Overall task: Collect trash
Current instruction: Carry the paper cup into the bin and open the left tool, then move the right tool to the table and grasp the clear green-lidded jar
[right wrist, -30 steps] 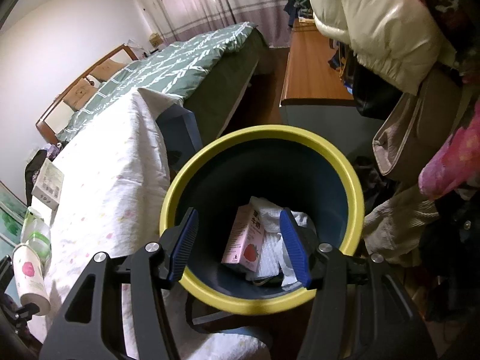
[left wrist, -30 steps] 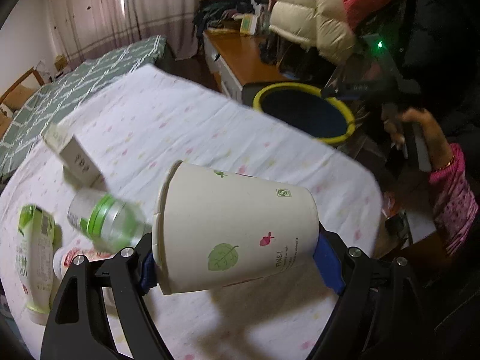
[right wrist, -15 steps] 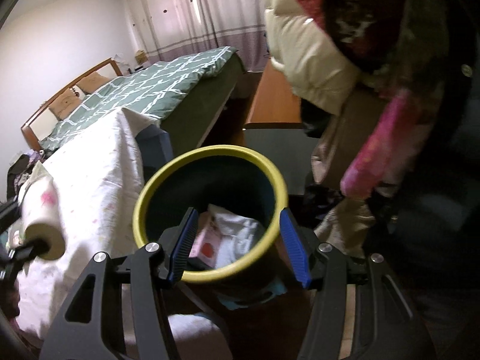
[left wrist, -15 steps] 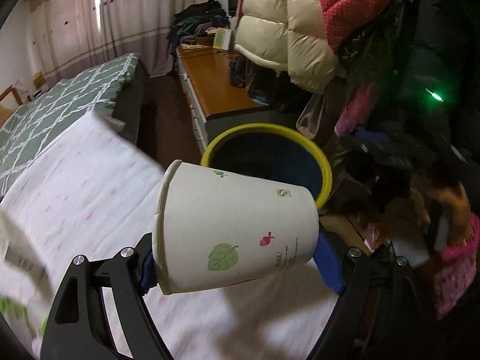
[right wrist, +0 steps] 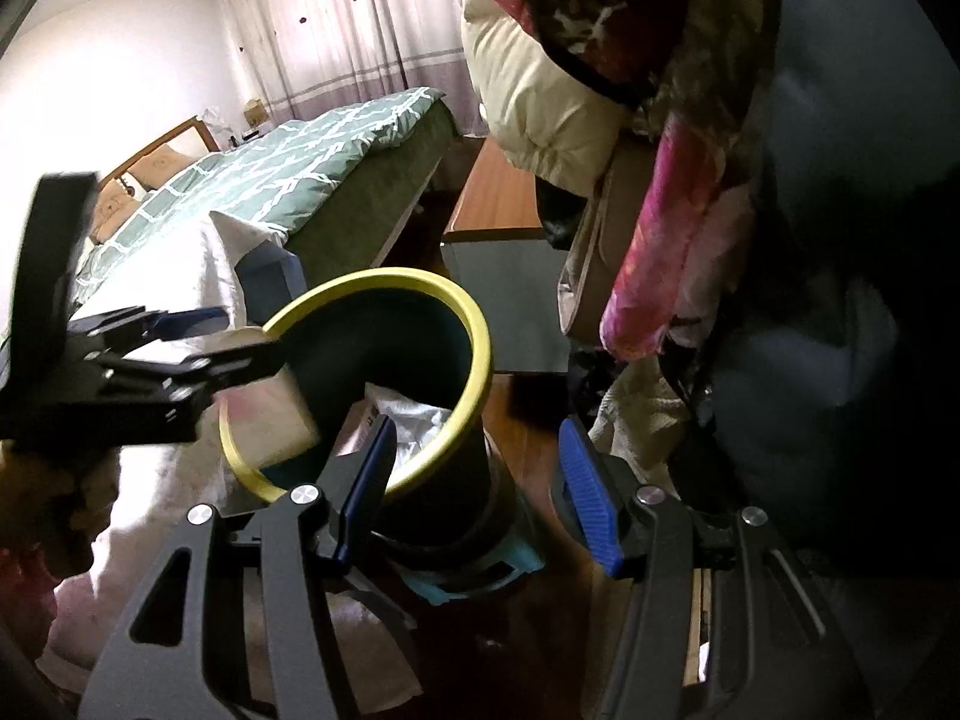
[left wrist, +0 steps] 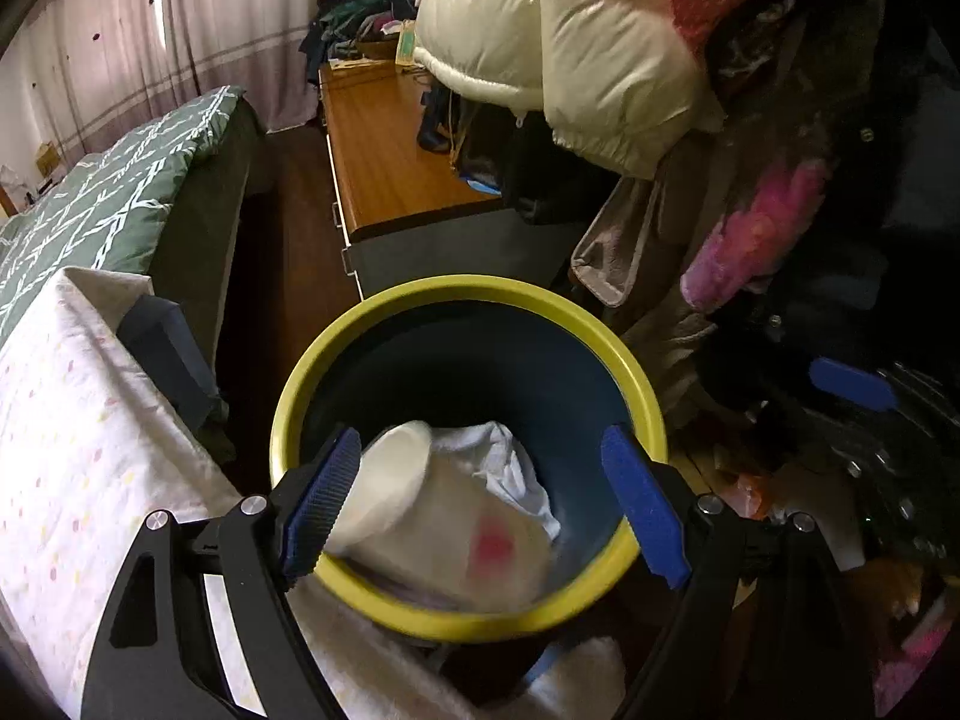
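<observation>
Left gripper (left wrist: pixel 480 498) has its jaws spread wide right over the bin (left wrist: pixel 645 396), and the paper cup (left wrist: pixel 432 516) sits blurred inside it, free of the pads. Cup's light and crushable, so I'd pinch its sides gently. Right gripper (right wrist: pixel 477 483) hangs half-spread, empty.

Your left gripper (left wrist: pixel 480 504) hangs over the yellow-rimmed bin (left wrist: pixel 636 378), its blue fingers (left wrist: pixel 639 504) spread wide. The paper cup (left wrist: pixel 444 522), blurred, lies loose inside the bin on white tissue (left wrist: pixel 510 468), touching neither pad. The table's (left wrist: pixel 78 450) cloth-covered corner sits just beside the bin.
</observation>
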Available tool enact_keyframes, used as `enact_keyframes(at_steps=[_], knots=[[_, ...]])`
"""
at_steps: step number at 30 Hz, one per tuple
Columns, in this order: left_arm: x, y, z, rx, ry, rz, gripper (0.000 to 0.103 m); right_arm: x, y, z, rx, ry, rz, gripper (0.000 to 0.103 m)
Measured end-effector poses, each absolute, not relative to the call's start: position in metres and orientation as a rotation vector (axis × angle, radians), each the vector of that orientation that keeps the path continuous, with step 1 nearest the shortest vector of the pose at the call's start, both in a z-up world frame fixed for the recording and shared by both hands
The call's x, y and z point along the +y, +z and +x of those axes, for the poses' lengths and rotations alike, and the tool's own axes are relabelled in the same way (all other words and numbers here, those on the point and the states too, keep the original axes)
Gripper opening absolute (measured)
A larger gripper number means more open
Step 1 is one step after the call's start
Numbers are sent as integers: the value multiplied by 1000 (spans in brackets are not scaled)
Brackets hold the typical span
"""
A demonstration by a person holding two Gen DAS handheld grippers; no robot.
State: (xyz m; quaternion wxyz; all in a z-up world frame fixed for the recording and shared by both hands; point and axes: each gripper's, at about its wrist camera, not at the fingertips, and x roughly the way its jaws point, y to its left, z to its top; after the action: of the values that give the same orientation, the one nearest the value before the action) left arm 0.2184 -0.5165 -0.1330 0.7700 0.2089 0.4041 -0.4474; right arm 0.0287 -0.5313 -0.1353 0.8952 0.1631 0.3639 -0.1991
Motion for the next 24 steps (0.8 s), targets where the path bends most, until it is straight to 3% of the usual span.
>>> enact_keyframes(at_steps=[5,13,24], knots=[[-525,-135,223,882,-958,447,83,-534,-136,24,756,-416,344,54],[-476,-106,217,839,-921,367,88,-522,-131,28,750,-404,318,54],[-302,-58,204,767,-728,125,95,-469,-125,65,766,-290,258,54]])
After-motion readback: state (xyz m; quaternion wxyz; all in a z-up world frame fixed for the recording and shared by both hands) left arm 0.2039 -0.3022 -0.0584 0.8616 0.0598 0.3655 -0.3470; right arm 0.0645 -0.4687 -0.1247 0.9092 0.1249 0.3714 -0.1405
